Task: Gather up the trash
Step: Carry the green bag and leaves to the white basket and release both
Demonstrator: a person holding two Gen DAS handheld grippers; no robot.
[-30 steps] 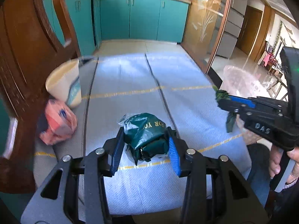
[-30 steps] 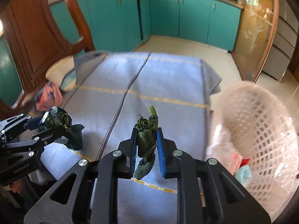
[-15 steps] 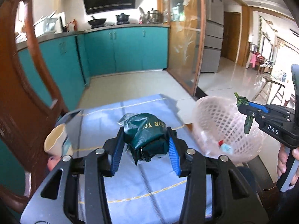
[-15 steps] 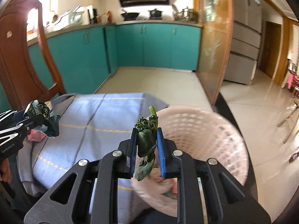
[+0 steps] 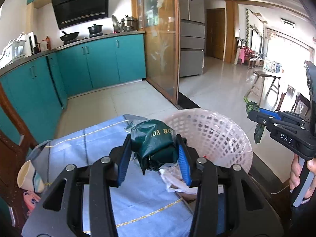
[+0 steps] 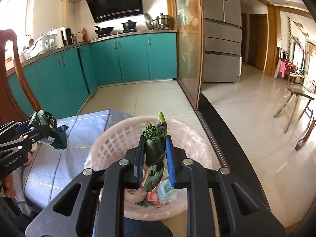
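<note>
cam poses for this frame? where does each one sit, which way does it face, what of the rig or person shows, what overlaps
Left wrist: on the left gripper, facing forward and down over the blue tablecloth toward the kitchen; its own fingers clamp a dark green bag; the right gripper and a hand show at right.
Right wrist: on the right gripper, facing down into the white basket; its fingers clamp a wilted green vegetable; the left gripper shows at left.
Shared: basket, tablecloth, teal cabinets, fridge, each other's gripper.

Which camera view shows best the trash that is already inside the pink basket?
The right wrist view: it looks down into the pink basket, where pink and blue scraps lie at the bottom. The left wrist view shows mostly the basket's far wall; the green bag hides the inside.
</note>
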